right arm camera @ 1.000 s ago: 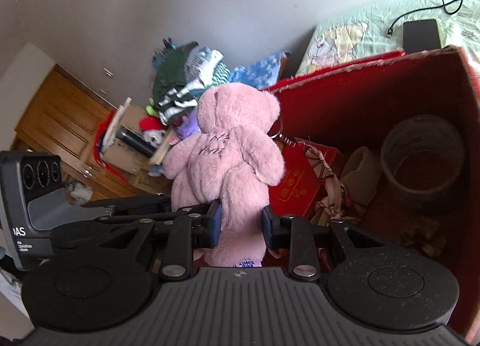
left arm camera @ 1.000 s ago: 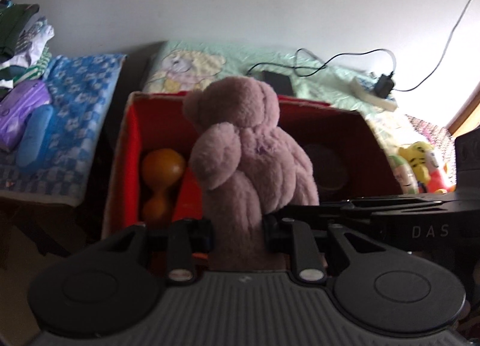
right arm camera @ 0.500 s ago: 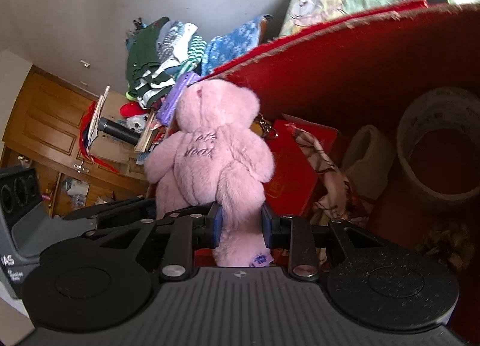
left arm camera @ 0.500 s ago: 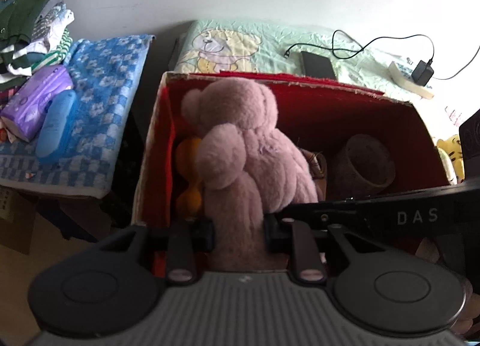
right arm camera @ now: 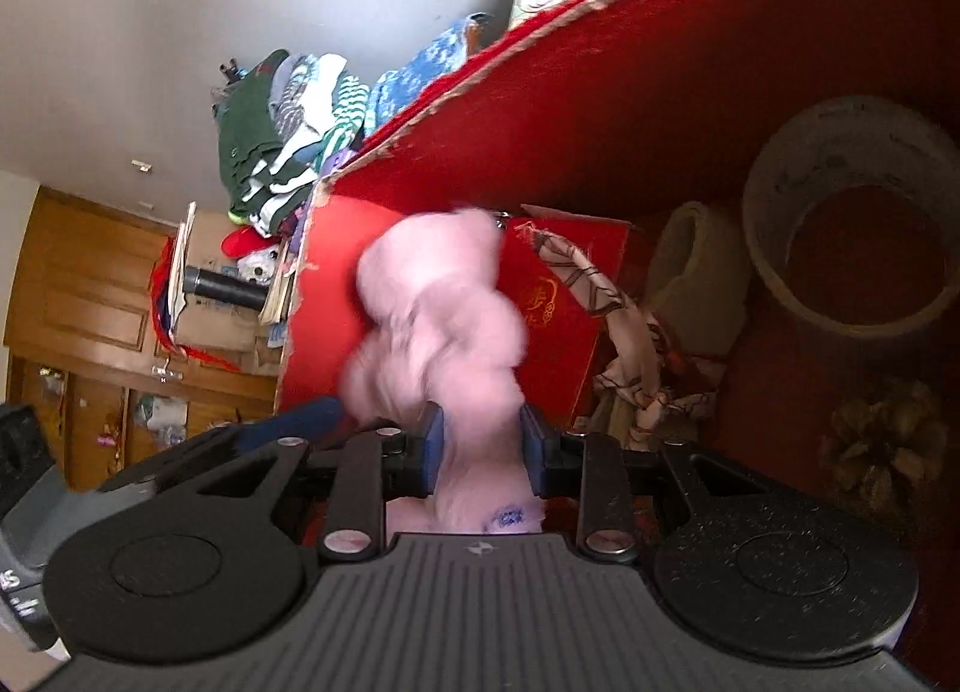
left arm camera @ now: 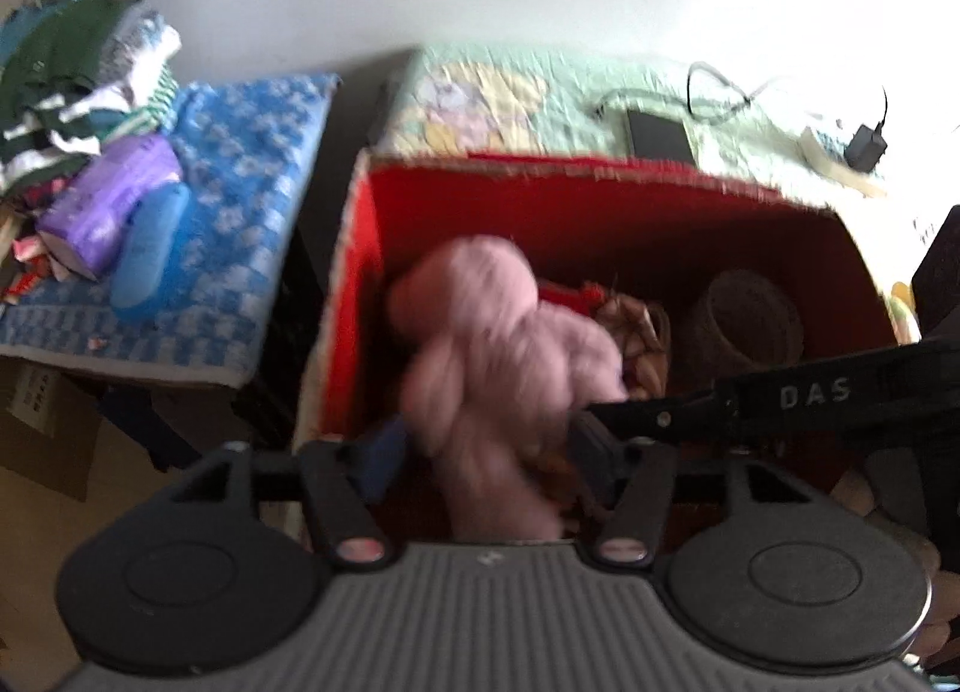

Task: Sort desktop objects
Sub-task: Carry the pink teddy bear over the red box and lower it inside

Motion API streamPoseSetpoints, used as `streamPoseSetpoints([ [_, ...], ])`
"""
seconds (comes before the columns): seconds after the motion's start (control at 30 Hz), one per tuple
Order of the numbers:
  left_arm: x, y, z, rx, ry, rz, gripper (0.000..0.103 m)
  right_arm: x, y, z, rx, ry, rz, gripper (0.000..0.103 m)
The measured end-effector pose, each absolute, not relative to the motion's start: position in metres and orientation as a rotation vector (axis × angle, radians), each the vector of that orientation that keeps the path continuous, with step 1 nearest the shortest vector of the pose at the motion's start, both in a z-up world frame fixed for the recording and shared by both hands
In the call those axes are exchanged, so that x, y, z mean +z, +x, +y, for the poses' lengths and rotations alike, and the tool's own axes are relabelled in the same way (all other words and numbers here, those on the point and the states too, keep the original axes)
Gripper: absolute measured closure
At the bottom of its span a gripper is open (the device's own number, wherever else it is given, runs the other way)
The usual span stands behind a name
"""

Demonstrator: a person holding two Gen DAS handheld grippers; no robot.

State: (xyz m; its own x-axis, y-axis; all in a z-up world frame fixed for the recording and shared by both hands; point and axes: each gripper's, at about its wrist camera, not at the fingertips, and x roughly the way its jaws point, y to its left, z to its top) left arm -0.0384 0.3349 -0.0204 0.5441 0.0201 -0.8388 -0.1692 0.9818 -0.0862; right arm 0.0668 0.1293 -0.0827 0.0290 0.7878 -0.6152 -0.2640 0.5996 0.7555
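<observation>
While the right gripper (right arm camera: 477,455) pinches the pink plush bear (right arm camera: 444,320) by its lower body between blue pads, the left gripper (left arm camera: 480,452) stands wide, with fingers apart beside the bear – holding nothing, I judge. The bear hangs over the red box (left arm camera: 360,248), probably to be dropped inside. It is soft and blurred. Farther in lie a tape roll (right arm camera: 852,212) and a patterned cloth (right arm camera: 624,332)
</observation>
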Motion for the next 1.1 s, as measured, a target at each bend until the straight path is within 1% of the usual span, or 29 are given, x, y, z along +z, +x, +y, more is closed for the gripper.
streamPoseSetpoints([
  [0.07, -0.015, -0.041, 0.336, 0.103, -0.168, 0.961, 0.041, -0.081, 0.066, 0.133, 0.865, 0.474, 1.305, 0.073],
  [0.1, -0.013, -0.041, 0.336, 0.093, -0.169, 0.954, 0.043, -0.08, 0.065, 0.135, 0.861, 0.452, 1.306, 0.074],
  [0.13, -0.014, -0.041, 0.335, 0.08, -0.175, 0.957, 0.05, -0.079, 0.065, 0.138, 0.854, 0.434, 1.311, 0.074],
  [0.2, -0.018, -0.039, 0.336, 0.051, -0.2, 0.98, 0.057, -0.081, 0.065, 0.142, 0.857, 0.441, 1.328, 0.075],
  [0.23, -0.02, -0.038, 0.337, 0.042, -0.214, 0.989, 0.065, -0.084, 0.065, 0.144, 0.858, 0.462, 1.347, 0.076],
  [0.3, -0.021, -0.038, 0.338, 0.046, -0.225, 0.993, 0.069, -0.093, 0.066, 0.146, 0.861, 0.525, 1.395, 0.076],
  [0.4, -0.019, -0.038, 0.338, 0.073, -0.198, 0.985, 0.069, -0.099, 0.064, 0.149, 0.865, 0.564, 1.434, 0.077],
  [0.5, -0.02, -0.039, 0.337, 0.085, -0.185, 0.983, 0.069, -0.091, 0.061, 0.148, 0.861, 0.521, 1.396, 0.074],
  [0.7, -0.029, -0.031, 0.337, 0.119, -0.166, 1.004, 0.069, -0.077, 0.064, 0.127, 0.869, 0.51, 1.315, 0.074],
  [0.77, -0.033, -0.028, 0.336, 0.137, -0.144, 1.016, 0.069, -0.072, 0.066, 0.117, 0.845, 0.507, 1.27, 0.075],
  [0.87, -0.039, -0.025, 0.331, 0.16, -0.107, 1.037, 0.069, -0.068, 0.068, 0.116, 0.785, 0.418, 1.23, 0.076],
  [0.93, -0.04, -0.023, 0.327, 0.176, -0.073, 1.042, 0.064, -0.07, 0.067, 0.123, 0.748, 0.344, 1.23, 0.082],
  [0.97, -0.04, -0.023, 0.325, 0.184, -0.057, 1.042, 0.063, -0.072, 0.067, 0.126, 0.744, 0.327, 1.233, 0.083],
  [1.03, -0.04, -0.021, 0.323, 0.203, -0.037, 1.049, 0.055, -0.077, 0.067, 0.132, 0.759, 0.326, 1.255, 0.083],
  [1.1, -0.041, -0.021, 0.324, 0.22, -0.026, 1.056, 0.051, -0.077, 0.067, 0.139, 0.777, 0.304, 1.26, 0.083],
])
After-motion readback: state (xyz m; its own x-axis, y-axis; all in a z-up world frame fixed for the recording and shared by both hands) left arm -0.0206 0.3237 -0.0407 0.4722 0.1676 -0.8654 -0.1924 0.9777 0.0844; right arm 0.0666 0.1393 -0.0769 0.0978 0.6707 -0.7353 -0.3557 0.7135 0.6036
